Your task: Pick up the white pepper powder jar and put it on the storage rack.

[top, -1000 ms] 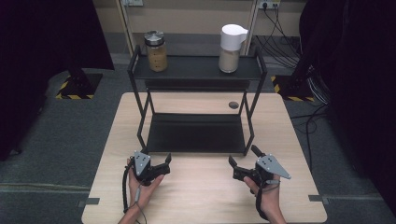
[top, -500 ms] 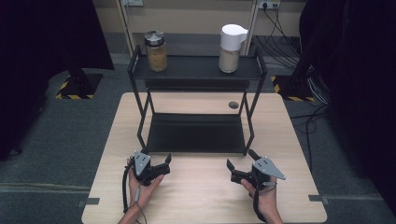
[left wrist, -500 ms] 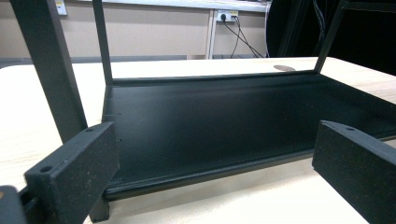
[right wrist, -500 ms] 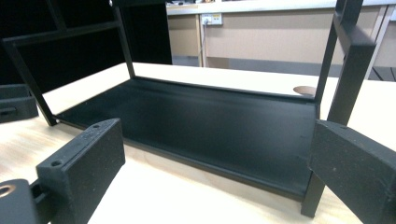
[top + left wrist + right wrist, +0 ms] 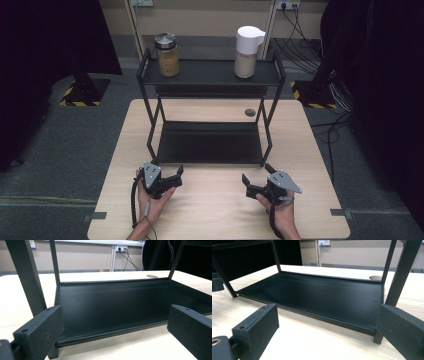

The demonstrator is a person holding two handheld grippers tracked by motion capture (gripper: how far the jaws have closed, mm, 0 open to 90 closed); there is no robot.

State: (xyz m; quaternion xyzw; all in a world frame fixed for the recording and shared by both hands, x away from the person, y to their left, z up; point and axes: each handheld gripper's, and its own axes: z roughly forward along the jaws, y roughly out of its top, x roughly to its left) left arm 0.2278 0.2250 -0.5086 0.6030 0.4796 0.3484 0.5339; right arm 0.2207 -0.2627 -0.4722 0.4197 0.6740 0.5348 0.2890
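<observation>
A pale wood-grain desk [image 5: 220, 210] with a matte laminate top carries a black metal rack [image 5: 210, 142] of thin square tubing, with two flat sheet-metal shelves, one low on the desk and one raised on four posts. The lower shelf [image 5: 120, 305] has a dull, faintly speckled finish and a turned-up lip along its near edge.

On the top shelf stand two containers, well apart. At the far left is a clear glass jar [image 5: 167, 55] with a metal lid, holding something tan and granular. At the far right is a white-lidded canister [image 5: 247, 45] with a pale brown fill. No label or writing can be read on either.

A small round grey disc [image 5: 249, 113] sits in the desk just behind the rack on the right.

Two claws rest low over the near edge of the desk, each held in a hand. The left claw [image 5: 172, 176] lies just in front of the rack's near left post, its blocky black jaws spread wide with nothing between them. The right claw [image 5: 255, 181] sits near the right post, likewise gaping and empty. Each carries a grey three-cornered plate.
</observation>
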